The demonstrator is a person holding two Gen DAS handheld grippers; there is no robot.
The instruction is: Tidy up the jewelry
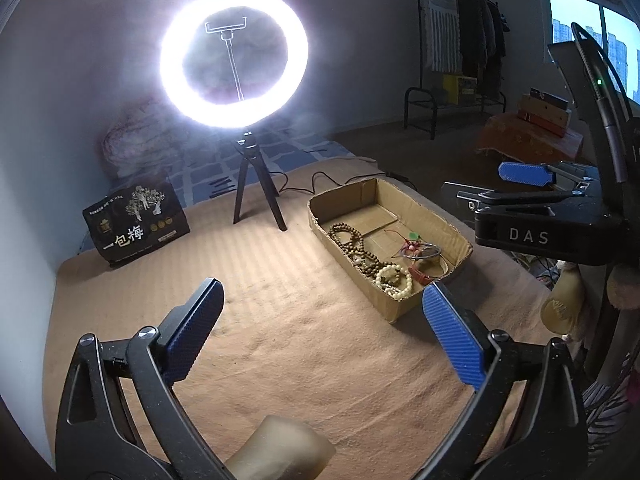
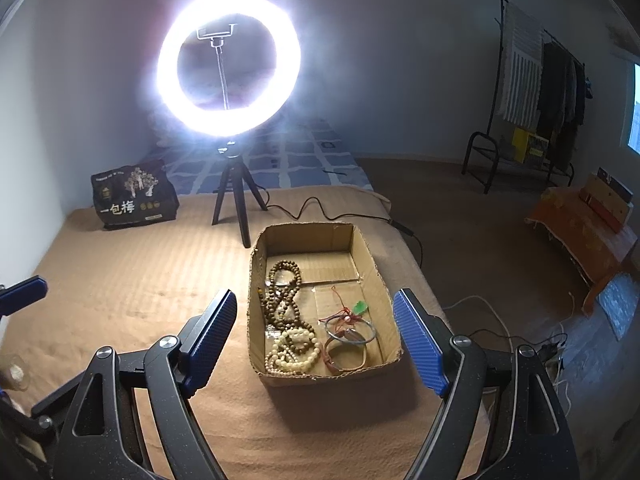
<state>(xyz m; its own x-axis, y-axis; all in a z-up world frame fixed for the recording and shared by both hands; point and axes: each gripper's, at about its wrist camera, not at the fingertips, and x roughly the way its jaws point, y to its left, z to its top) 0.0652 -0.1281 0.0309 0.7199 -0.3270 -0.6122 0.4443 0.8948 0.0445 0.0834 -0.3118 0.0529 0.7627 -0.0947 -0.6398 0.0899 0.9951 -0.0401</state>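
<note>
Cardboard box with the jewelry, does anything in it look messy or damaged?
Yes. In the cardboard box the brown bead necklace and cream bead strand overlap in a tangled heap, and the bangles lie stacked with a red cord. The box's rim is ragged.

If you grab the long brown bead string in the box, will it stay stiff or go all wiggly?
Probably wiggly: the brown bead strand lies in loose loops inside the cardboard box, so it would likely dangle. It touches the cream beads, so those might get dragged along. Round beads may slip between open fingers.
</note>
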